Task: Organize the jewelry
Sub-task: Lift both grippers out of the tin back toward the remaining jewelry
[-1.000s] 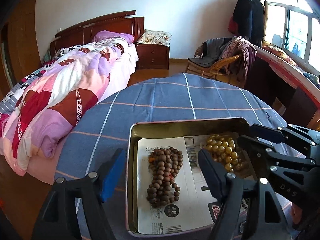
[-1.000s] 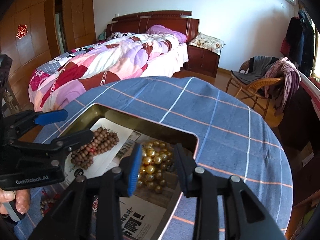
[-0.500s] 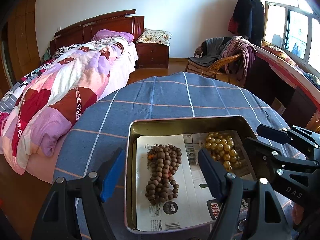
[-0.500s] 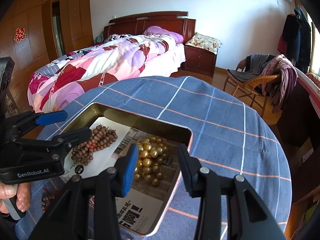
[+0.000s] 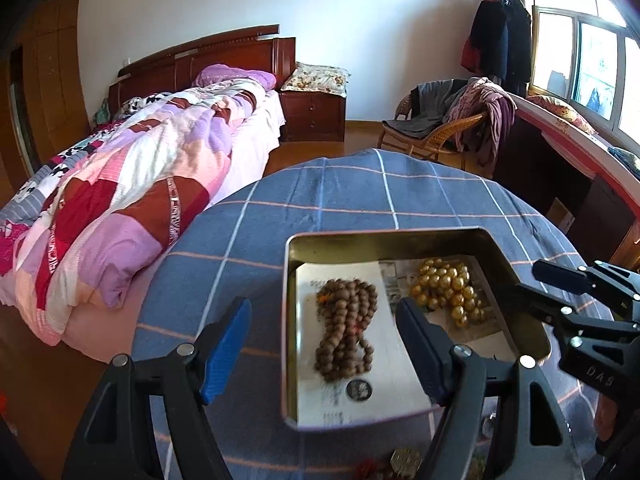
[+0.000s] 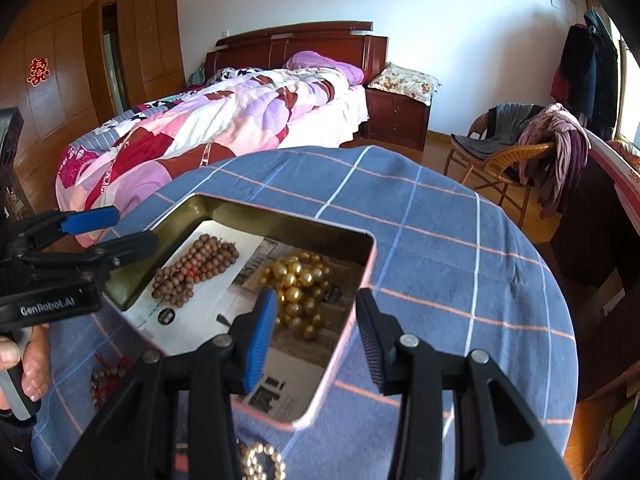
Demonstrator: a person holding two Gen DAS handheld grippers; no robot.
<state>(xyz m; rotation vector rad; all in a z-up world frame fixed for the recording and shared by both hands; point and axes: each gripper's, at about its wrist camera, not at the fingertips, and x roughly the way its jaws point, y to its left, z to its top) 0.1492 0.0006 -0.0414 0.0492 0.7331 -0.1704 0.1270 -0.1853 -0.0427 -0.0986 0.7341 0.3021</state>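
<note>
A metal tin [image 5: 384, 237] [image 6: 288, 224] lined with printed paper sits on the blue checked tablecloth. In it lie a brown bead string [image 5: 347, 332] [image 6: 192, 270] and a pile of gold pearls [image 5: 450, 290] [image 6: 298, 288]. My left gripper [image 5: 324, 348] is open and empty above the tin's near left edge. My right gripper [image 6: 316, 336] is open and empty above the tin's near right side, just short of the gold pearls. More jewelry lies on the cloth near me: a reddish bead string [image 6: 106, 380] and a pearl piece [image 6: 260, 460].
The round table [image 6: 440, 240] drops off at its edges. A bed with a patchwork quilt [image 5: 132, 184] stands to the left, a wicker chair with clothes [image 5: 452, 128] beyond the table, and a red-edged counter [image 5: 568, 148] at the right.
Both grippers have drawn back and up from the tin. The right gripper's jaws have opened a little wider. The beads and pearls have not moved.
</note>
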